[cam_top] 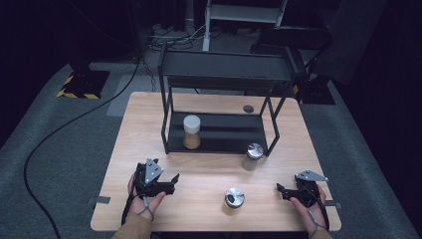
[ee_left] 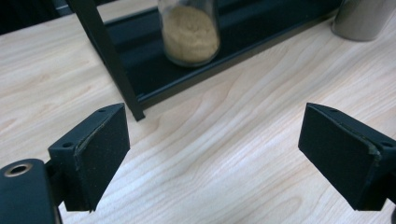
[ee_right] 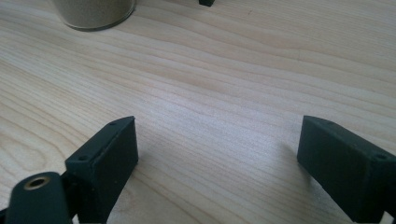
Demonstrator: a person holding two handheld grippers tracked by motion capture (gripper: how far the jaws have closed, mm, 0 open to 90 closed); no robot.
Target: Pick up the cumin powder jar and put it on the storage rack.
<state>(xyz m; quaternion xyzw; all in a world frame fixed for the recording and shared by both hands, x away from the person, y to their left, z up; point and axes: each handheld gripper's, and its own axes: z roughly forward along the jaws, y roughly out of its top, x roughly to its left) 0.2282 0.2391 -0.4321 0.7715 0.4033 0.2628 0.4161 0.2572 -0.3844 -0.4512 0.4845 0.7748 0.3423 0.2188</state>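
Wooden table (cam_top: 209, 169) bearing a black two-tier metal rack (cam_top: 224, 99) toward its far edge. White-lidded jar (cam_top: 192, 131) of tan powder on the lower shelf; two metal-capped jars (cam_top: 253, 157) (cam_top: 234, 197) on the table before the rack. Left tool (cam_top: 171, 181) and right tool (cam_top: 281, 191), both released, jaws wide apart, rest near the front edge.

Two hands enter from six o'clock, each holding black two-jaw tongs. The left tongs (cam_top: 174, 178) sit at seven o'clock, jaws spread wide and empty. The right tongs (cam_top: 279, 188) sit at five o'clock, jaws likewise wide apart, gripping nothing.
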